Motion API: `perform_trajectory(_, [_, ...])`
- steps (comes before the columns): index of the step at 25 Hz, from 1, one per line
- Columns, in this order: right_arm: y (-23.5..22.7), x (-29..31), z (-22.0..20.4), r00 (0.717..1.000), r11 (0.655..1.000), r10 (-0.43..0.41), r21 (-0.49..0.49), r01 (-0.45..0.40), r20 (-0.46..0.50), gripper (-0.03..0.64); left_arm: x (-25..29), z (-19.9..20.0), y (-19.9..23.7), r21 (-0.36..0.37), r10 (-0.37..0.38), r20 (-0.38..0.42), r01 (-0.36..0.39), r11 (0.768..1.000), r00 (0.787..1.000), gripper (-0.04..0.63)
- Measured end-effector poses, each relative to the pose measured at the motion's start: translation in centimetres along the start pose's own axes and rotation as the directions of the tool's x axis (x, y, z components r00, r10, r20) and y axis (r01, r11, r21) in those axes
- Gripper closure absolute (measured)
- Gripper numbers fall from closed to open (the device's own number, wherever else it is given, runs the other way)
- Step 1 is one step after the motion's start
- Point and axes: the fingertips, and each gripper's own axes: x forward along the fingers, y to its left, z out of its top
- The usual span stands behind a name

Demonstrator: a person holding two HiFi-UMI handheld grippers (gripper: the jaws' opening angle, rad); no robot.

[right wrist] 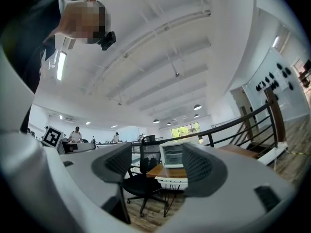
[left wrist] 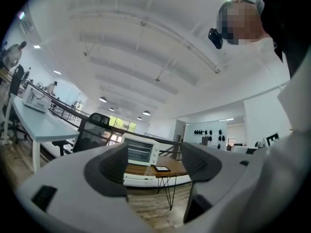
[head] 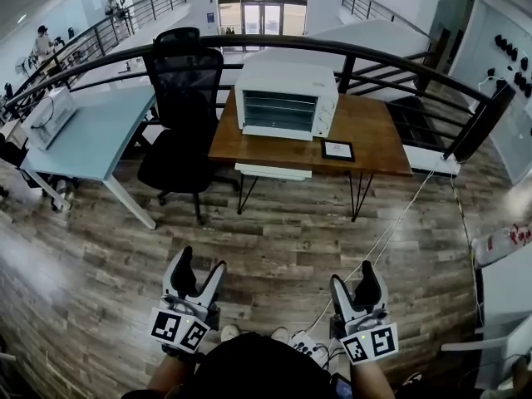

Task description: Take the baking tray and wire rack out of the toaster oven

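Observation:
A white toaster oven (head: 287, 100) stands on a wooden table (head: 374, 131) across the floor, its glass door shut. Horizontal bars show through the glass; I cannot make out the baking tray or wire rack apart. My left gripper (head: 202, 261) and right gripper (head: 353, 274) are held low near my body, far from the oven, both open with nothing between the jaws. In the left gripper view the oven (left wrist: 141, 152) shows between that gripper's (left wrist: 154, 161) pads. The right gripper view has the oven (right wrist: 172, 154) in the gap of its gripper (right wrist: 156, 163).
A black office chair (head: 181, 115) stands left of the wooden table, beside a light blue desk (head: 91, 131). A small black-framed card (head: 337, 150) lies on the table. A curved black railing (head: 399, 61) runs behind. A white cable (head: 391, 231) trails over the wood floor.

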Motion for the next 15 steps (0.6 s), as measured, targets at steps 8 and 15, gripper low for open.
perform_trajectory(8, [-3.0,-2.0,-0.3,1.0,0.999,0.013,0.04,-0.012,-0.017,0.307,0.3,-1.2,-3.2,0.002,0.024,-0.024,-0.024,1.0,0.999,0.261])
perform_trajectory(15, [-4.7,-1.0,-2.4,0.998,0.996,0.015,0.084,-0.01,-0.059,0.348,0.9,-2.1,-2.9,0.003,0.027,-0.057,-0.027,1.0,0.998,0.262])
